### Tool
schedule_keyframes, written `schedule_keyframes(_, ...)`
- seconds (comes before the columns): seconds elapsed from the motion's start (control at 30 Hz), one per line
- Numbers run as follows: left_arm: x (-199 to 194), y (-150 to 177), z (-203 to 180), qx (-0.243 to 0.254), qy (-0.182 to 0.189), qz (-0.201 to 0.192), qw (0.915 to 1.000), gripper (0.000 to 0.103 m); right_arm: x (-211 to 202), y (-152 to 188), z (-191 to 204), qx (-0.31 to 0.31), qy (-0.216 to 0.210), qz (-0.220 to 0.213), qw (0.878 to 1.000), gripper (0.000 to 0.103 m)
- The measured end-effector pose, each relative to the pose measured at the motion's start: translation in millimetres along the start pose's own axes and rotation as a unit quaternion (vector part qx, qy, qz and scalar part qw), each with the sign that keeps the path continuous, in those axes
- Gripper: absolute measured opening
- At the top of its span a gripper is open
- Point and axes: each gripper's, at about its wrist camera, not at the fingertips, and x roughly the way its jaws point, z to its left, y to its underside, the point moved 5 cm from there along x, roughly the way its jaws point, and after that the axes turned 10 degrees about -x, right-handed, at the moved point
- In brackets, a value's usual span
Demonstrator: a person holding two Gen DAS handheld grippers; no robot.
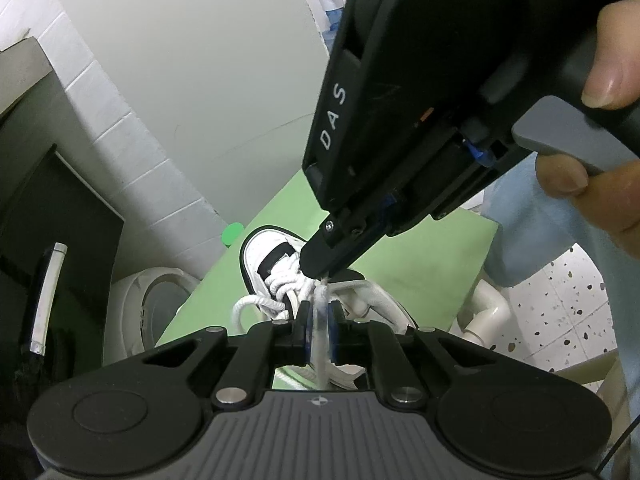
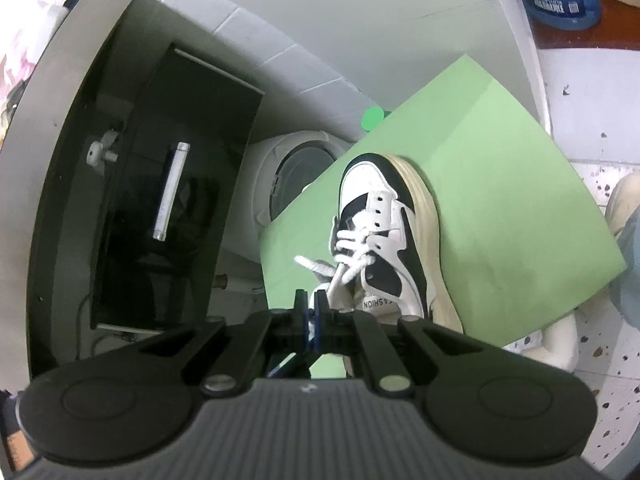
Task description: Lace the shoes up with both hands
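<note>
Jaws of left gripper (image 1: 320, 322) pinching lace (image 1: 321, 334), shoe (image 2: 394, 240)

Green desk (image 2: 500, 208) against white brick wall (image 1: 132, 148) — black glass cabinet door (image 2: 168, 216) with silver handle (image 2: 171, 192), white round appliance (image 2: 288, 172) below, speckled floor (image 1: 560, 304).

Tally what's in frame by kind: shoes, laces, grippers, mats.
Shoes: 1, the black-and-white sneaker
Laces: 1, the white lace, one strand between the fingers of the left gripper
Grippers: 2, the left gripper and the right gripper, whose tip also touches the lace in the left wrist view
Mats: 1, the green mat under the sneaker
Total: 5
</note>
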Motion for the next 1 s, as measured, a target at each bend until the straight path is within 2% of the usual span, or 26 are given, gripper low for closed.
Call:
schedule_keyframes(0.2, 1, 3, -1, 0.000, -0.005, -0.008, 1.0000, 0.011, -1, 0, 0, 0.006, -0.003, 0.000, 1.000, 0.003)
schedule_keyframes(0.3, 2, 4, -1, -0.008, -0.002, -0.013, 0.9999, 0.005, 0, 2, 1, 0.006, -0.004, -0.001, 1.000, 0.003)
schedule_keyframes(0.47, 4, 5, 0, -0.027, 0.002, -0.019, 0.9995, 0.005, -1, 2, 4, -0.022, 0.006, -0.004, 1.000, 0.004)
schedule_keyframes(0.5, 4, 5, 2, -0.038, 0.002, -0.018, 0.9991, 0.005, -2, 1, 5, -0.033, 0.007, -0.006, 0.999, 0.008)
schedule_keyframes(0.57, 3, 7, 6, -0.062, 0.001, -0.016, 0.9980, 0.005, -8, -1, 8, -0.052, 0.009, -0.016, 0.998, 0.011)
schedule_keyframes(0.63, 2, 9, 12, -0.087, 0.001, -0.013, 0.9961, 0.005, -17, -5, 11, -0.079, 0.015, -0.030, 0.996, 0.028)
schedule_keyframes(0.7, -1, 11, 17, -0.107, -0.003, -0.013, 0.9942, 0.005, -29, -9, 15, -0.126, 0.036, -0.041, 0.991, 0.039)
schedule_keyframes(0.77, -2, 13, 23, -0.118, -0.008, -0.015, 0.9928, 0.005, -37, -12, 21, -0.185, 0.067, -0.046, 0.979, 0.047)
schedule_keyframes(0.8, -3, 13, 26, -0.123, -0.010, -0.016, 0.9922, 0.005, -42, -13, 24, -0.220, 0.086, -0.048, 0.971, 0.055)
schedule_keyframes(0.93, -6, 12, 39, -0.144, -0.010, -0.019, 0.9893, 0.005, -52, -8, 38, -0.373, 0.154, -0.048, 0.914, 0.092)
schedule_keyframes(1.0, -5, 10, 44, -0.154, -0.003, -0.020, 0.9879, 0.005, -56, -3, 43, -0.423, 0.164, -0.045, 0.890, 0.101)
